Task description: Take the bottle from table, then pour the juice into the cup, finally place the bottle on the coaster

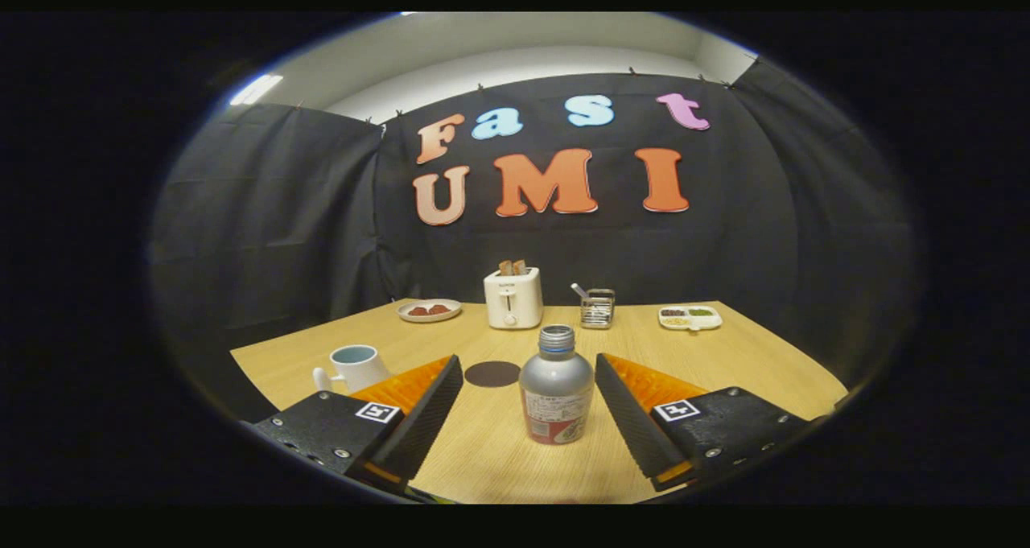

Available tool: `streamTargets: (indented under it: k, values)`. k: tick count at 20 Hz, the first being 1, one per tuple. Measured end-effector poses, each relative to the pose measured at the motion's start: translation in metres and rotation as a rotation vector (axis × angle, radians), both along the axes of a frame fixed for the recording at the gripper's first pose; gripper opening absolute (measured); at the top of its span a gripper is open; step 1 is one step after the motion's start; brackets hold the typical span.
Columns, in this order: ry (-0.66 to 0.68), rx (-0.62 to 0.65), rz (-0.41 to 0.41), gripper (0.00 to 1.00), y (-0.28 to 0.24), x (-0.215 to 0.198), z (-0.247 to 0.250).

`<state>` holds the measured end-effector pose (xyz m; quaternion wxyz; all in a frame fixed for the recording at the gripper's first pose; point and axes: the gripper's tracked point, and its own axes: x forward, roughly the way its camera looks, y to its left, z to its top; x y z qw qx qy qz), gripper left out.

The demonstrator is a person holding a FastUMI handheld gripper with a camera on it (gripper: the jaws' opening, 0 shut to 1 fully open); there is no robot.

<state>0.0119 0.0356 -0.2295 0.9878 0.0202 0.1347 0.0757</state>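
Note:
A silver bottle with a ribbed cap and a red-and-white label stands upright on the wooden table. My gripper is open, and the bottle stands between the two black fingertips, nearer the right one, with a gap on each side. A white cup with a handle sits just beyond the left finger. The dark round coaster lies flat on the table between the cup and the bottle, a little behind the bottle.
Along the table's far edge stand a white toaster with bread in it, a plate of reddish food to its left, a metal utensil holder, and a divided white tray at the right.

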Motion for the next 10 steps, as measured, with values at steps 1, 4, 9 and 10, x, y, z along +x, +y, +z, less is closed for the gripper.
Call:
streamTargets:
  k: [1, 4, 9, 10]
  values:
    - [0.011, 0.005, 0.002, 0.99, 0.001, 0.002, -0.006]
    - [0.041, -0.003, -0.010, 0.99, -0.003, 0.010, -0.029]
    - [0.086, 0.024, -0.034, 0.99, -0.005, 0.025, -0.058]
    - [0.084, 0.028, -0.043, 0.99, -0.006, 0.029, -0.059]
